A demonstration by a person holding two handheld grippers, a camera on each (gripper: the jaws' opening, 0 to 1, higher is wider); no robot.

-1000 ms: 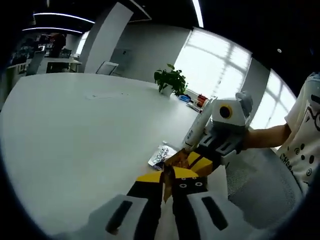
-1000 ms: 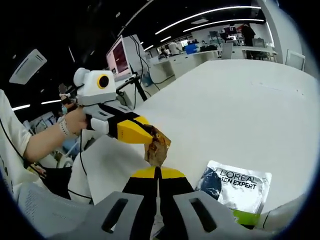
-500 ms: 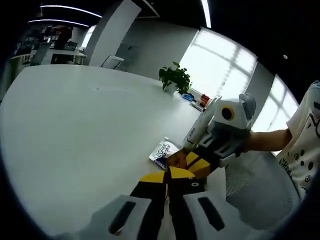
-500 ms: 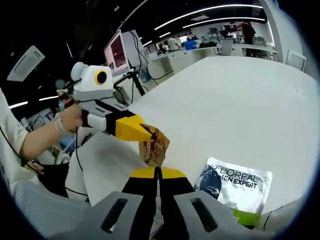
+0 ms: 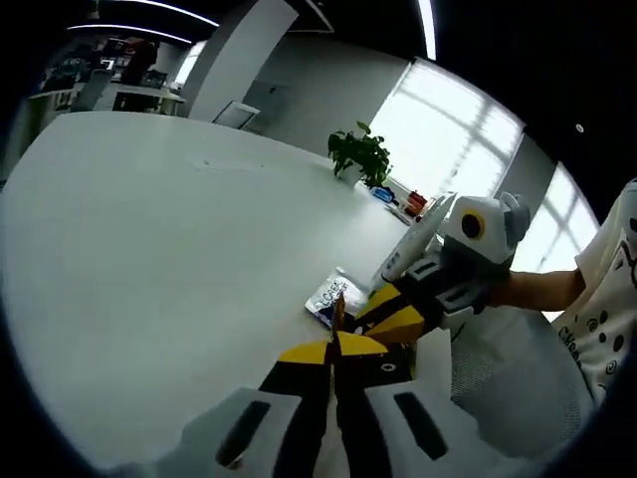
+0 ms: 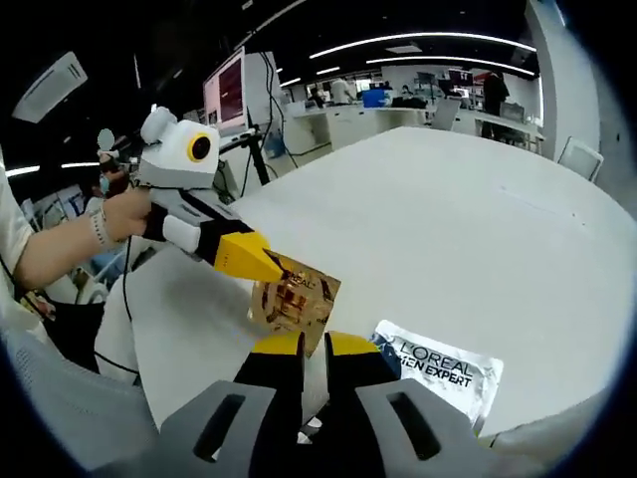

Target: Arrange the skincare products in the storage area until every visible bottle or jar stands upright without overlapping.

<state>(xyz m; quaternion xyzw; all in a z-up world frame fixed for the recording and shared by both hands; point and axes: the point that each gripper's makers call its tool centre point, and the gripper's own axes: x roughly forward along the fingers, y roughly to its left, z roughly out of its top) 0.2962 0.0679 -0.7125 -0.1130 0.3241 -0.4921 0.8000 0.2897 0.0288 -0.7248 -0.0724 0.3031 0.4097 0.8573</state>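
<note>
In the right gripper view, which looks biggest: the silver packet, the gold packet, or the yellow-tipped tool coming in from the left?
1. The left gripper, with its white body.
2. The silver L'Oreal sachet.
3. The gold sachet, though it looks close in size to the silver one, so that order is unsure.

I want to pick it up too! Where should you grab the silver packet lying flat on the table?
The silver packet lies flat on the white table, so there's nothing tall to pinch. Probably best to take an edge: its near corner pokes toward the table's rim, so come in low from that side and slide one jaw underneath. The left gripper and right gripper both pinch the gold packet right now.
</note>
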